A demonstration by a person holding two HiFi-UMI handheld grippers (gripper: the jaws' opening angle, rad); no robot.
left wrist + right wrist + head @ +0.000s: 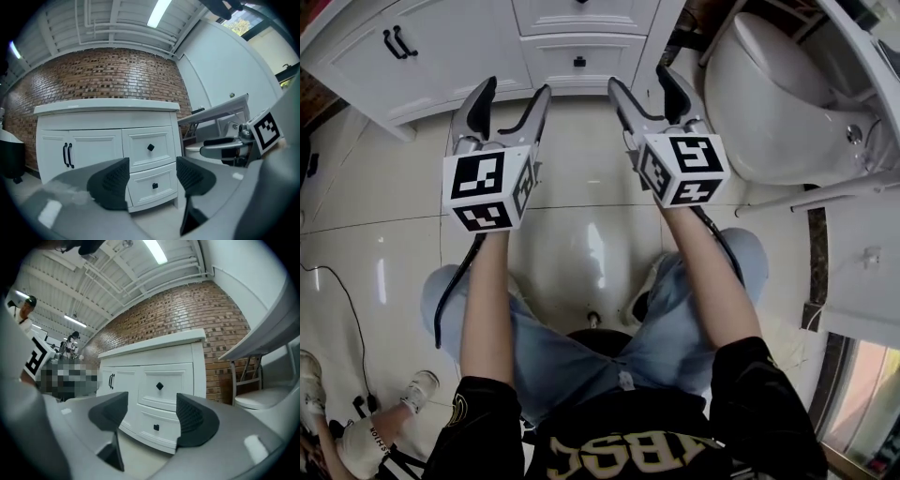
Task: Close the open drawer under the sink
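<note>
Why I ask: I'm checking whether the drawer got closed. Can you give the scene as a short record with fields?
cabinet: white cabinet against a brick wall
upper drawer: front flush, looks shut
lower drawer: front flush, looks shut
doors: shut, two black handles
left gripper: open, nothing between the jaws, clear of the cabinet
right gripper: open, nothing between the jaws, clear of the cabinet
toilet: to the right of the cabinet
task: no drawer stands open; it looks done

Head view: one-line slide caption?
Open, empty left claw and right claw over the tile floor, facing the white vanity with drawers shut.
</note>
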